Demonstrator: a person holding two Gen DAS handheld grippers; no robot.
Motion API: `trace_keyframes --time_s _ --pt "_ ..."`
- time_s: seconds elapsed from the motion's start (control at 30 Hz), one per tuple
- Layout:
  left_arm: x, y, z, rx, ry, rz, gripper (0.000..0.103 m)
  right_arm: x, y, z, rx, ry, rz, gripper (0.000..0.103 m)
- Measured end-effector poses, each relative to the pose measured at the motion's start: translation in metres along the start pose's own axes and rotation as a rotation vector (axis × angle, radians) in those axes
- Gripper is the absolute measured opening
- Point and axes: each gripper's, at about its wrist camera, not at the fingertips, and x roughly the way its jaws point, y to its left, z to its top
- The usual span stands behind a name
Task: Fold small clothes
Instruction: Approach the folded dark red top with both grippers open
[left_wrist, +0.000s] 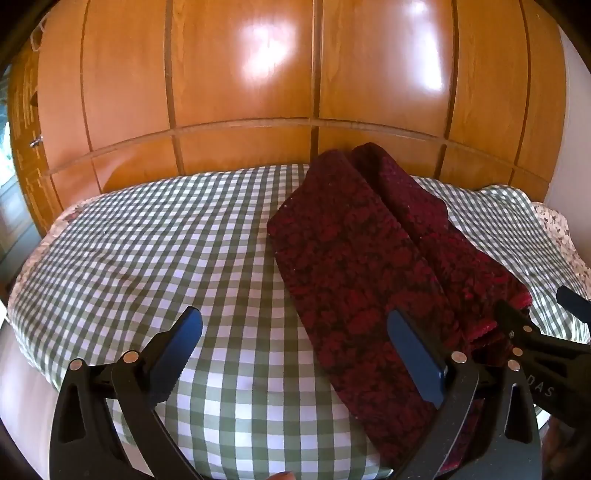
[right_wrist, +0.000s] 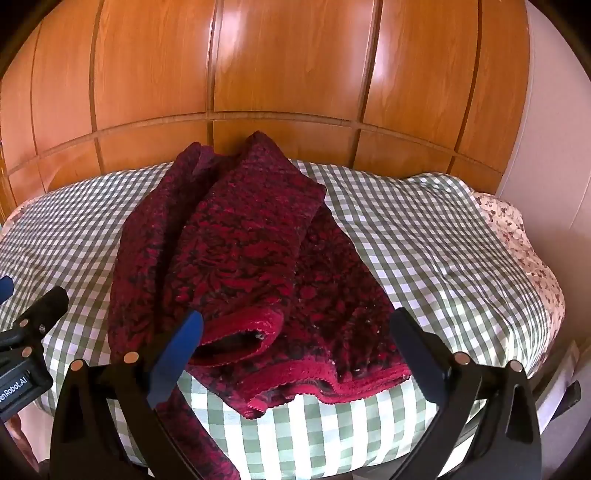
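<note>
Both grippers wide apart over the garment, holding nothing.

The red garment lies on the bed, running from the far edge to the near edge and partly folded lengthwise, its hem and a cuff toward the person, likely so they are easy to reach. The left gripper and right gripper hang above the near edge.

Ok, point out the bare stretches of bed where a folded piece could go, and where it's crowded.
Widest free patch: the checked sheet left of the red garment, running back to the wooden panels. A narrower strip lies right of the garment, up to the floral cover. Crowded: the near edge, where the open left gripper and right gripper hover by the hem.
</note>
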Motion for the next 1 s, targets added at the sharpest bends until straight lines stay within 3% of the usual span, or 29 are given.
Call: trace_keyframes --time_s 1.0 --pt "-0.008 -0.009 0.001 0.051 0.007 -0.047 0.099 -0.008 -0.033 0.002 0.101 -0.027 -0.016 0.101"
